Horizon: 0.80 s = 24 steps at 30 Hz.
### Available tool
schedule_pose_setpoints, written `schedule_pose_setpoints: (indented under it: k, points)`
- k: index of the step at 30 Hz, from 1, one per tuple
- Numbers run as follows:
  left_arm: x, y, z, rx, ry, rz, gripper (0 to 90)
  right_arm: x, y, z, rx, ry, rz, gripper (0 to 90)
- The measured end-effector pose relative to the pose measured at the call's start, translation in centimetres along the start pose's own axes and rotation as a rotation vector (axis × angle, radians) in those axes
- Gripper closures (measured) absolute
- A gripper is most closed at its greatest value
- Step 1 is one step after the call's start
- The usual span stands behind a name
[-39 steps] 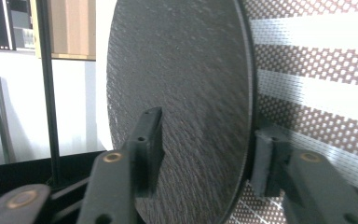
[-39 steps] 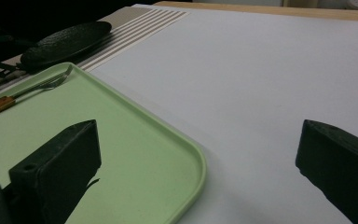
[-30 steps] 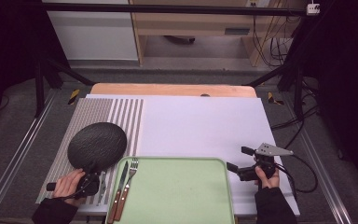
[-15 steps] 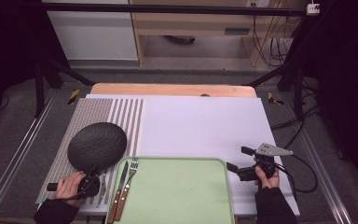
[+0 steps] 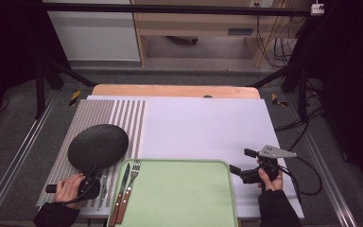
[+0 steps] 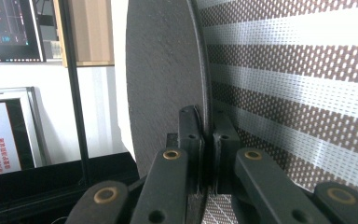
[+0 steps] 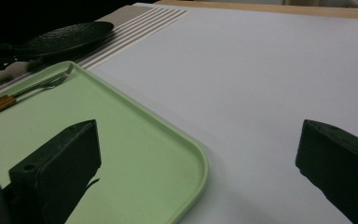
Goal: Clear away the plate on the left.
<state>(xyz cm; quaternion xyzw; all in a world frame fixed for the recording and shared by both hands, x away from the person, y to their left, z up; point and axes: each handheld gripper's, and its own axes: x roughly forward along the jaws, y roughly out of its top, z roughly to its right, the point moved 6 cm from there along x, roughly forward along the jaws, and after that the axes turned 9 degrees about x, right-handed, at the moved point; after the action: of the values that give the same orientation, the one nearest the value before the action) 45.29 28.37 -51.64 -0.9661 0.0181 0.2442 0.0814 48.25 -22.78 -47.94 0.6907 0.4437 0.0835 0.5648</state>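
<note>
In the high view, the round black rough plate [image 5: 98, 146] is seen on the striped mat [image 5: 123, 113] of the desk, left of the light green plastic tray [image 5: 179, 198]; in the left gripper view, its rim is pinched by the left tongs [image 6: 207, 140], whose jaws have just been closing; in the right gripper view, the right tongs [image 7: 200, 154] are held wide open with nothing between them.

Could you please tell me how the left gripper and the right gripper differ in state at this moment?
The left gripper has just been closing and is shut on the rim of the black plate; the right gripper stands wide open with nothing between its jaws. The left gripper sits over the striped mat, the right gripper beside the green tray on the white sheet. Each is held in one hand.
</note>
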Motion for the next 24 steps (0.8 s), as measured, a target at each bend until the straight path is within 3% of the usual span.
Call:
schedule_pose_setpoints:
  k: [20, 24]
  points:
    - [-0.3, -0.4, -0.9, -0.032, -0.027, 0.022, 85.7, 0.0, 0.0, 0.0, -0.001, -0.001, -0.001, 0.6]
    - [-0.4, -0.4, -1.1, -0.058, -0.032, 0.034, 85.5, 0.0, 0.0, 0.0, 0.000, -0.001, -0.003, 0.6]
